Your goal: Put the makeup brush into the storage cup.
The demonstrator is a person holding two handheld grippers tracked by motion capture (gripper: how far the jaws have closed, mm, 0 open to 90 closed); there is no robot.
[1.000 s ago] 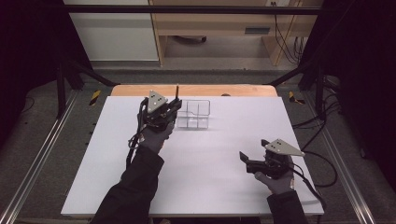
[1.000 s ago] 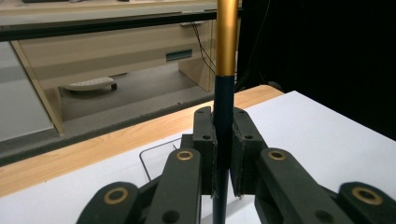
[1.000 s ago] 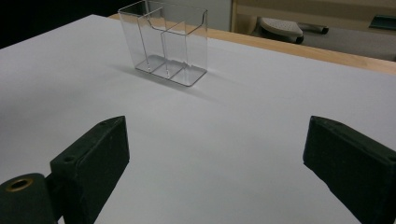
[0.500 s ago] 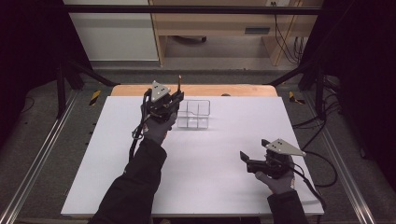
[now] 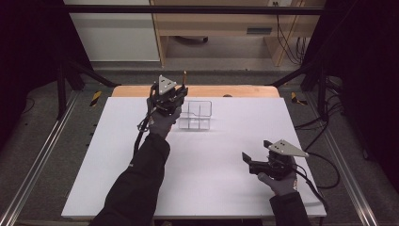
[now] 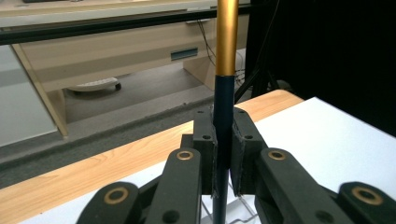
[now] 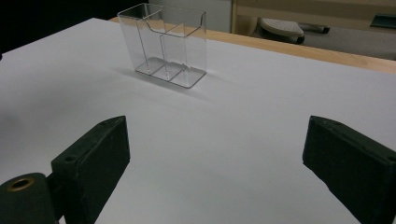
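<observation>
A white rectangular tabletop (image 5: 197,188) carries a clear plastic compartmented holder (image 5: 196,116) near its far edge. The right gripper (image 5: 250,161) rests near the front right, jaws spread wide apart. The left gripper (image 5: 175,96), just left of the holder, clamps a slim upright dark-blue-and-gold pen (image 6: 225,93)

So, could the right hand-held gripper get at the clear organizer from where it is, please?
Probably yes: the right hand-held gripper is open, and bare white table lies between it and the organizer.
</observation>
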